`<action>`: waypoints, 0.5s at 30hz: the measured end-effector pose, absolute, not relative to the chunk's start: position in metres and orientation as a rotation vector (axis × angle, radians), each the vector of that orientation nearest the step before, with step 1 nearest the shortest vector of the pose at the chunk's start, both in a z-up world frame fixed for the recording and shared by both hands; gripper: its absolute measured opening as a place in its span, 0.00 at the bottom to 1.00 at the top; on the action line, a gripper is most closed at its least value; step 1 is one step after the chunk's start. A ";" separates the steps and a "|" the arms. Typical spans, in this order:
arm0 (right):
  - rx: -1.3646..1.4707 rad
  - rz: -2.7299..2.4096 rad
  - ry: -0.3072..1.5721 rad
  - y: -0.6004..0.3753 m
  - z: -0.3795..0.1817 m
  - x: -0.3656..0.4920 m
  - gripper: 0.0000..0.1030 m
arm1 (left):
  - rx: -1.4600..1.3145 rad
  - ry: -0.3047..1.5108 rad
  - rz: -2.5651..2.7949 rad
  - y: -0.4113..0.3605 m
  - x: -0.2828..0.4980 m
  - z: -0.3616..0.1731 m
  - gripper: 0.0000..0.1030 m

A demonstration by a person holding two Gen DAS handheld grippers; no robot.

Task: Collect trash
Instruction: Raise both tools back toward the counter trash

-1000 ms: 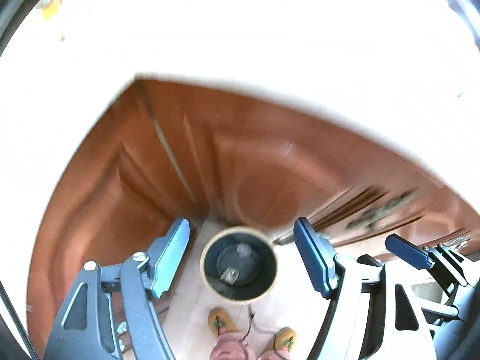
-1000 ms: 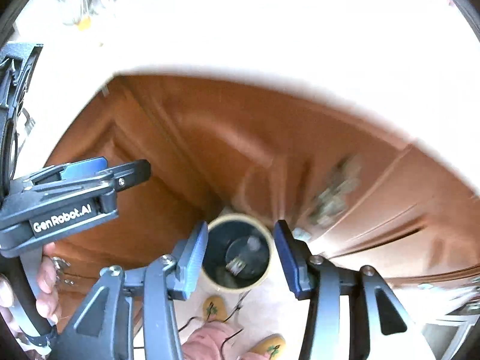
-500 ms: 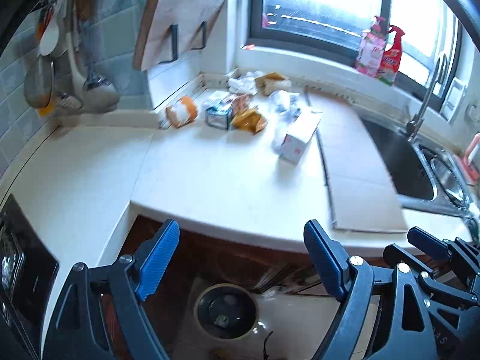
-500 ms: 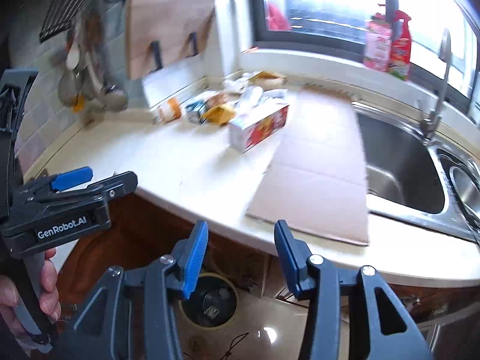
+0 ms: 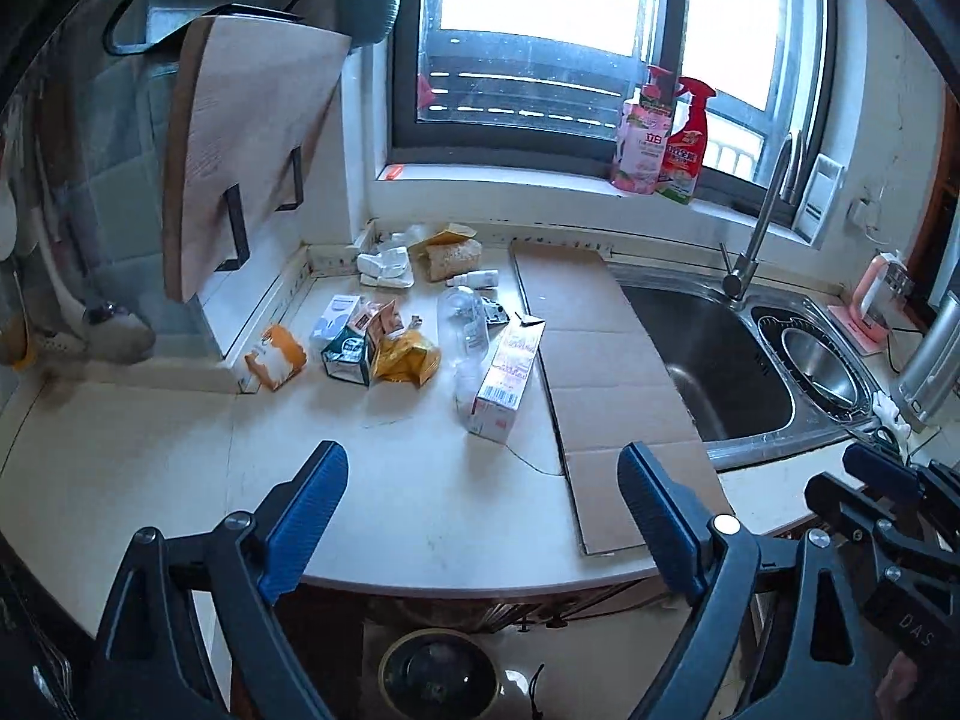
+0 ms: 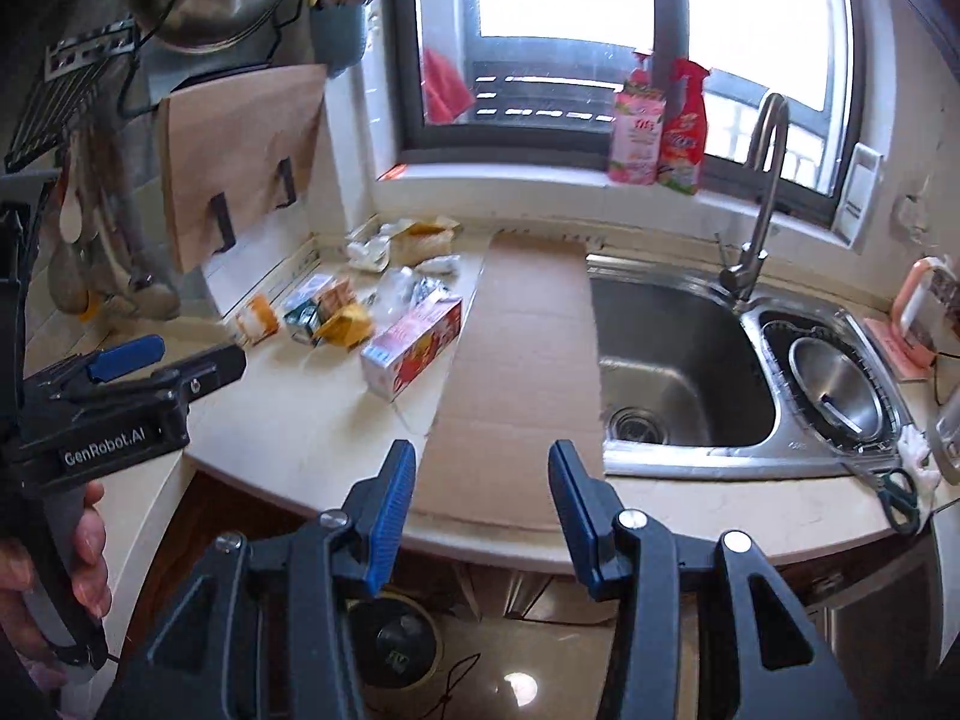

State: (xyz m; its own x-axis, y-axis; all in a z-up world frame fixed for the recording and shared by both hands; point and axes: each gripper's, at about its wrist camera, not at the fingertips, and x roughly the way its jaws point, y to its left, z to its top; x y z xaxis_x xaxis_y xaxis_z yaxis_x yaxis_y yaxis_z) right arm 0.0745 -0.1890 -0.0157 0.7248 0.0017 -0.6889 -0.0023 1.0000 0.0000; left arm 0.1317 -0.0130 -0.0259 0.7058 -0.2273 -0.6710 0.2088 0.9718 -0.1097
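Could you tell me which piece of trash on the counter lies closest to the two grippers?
The long pink-and-white carton, lying on its side beside the cardboard sheet; the orange packet, yellow bag and other litter sit farther back.

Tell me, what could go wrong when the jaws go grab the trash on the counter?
The clear plastic bottle lies on its side beside the carton; a nudge could roll it away. The trash bin sits on the floor below the countertop, so dropped pieces might miss it.
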 end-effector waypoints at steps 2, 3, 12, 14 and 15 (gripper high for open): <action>0.000 -0.017 0.746 -0.191 -0.006 0.081 0.45 | -0.007 0.755 -0.256 -0.017 0.142 -0.024 0.88; 0.003 -0.022 0.744 -0.192 -0.002 0.086 0.46 | 0.006 0.759 -0.263 -0.020 0.149 -0.023 0.88; 0.010 0.075 0.739 -0.208 0.010 0.155 0.50 | 0.023 0.817 -0.258 -0.047 0.215 -0.032 0.88; 0.019 0.115 0.755 -0.210 0.003 0.175 0.50 | 0.037 0.835 -0.239 -0.055 0.233 -0.037 0.88; 0.022 0.137 0.769 -0.211 -0.002 0.188 0.50 | 0.041 0.848 -0.236 -0.059 0.240 -0.041 0.88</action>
State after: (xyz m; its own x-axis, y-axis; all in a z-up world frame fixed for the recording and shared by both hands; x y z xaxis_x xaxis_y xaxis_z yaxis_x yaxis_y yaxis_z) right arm 0.1879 -0.2111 -0.0022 0.7098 0.1318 -0.6920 -0.1155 0.9908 0.0701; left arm 0.2403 -0.0587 -0.0409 0.6368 -0.1900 -0.7472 0.2230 0.9731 -0.0574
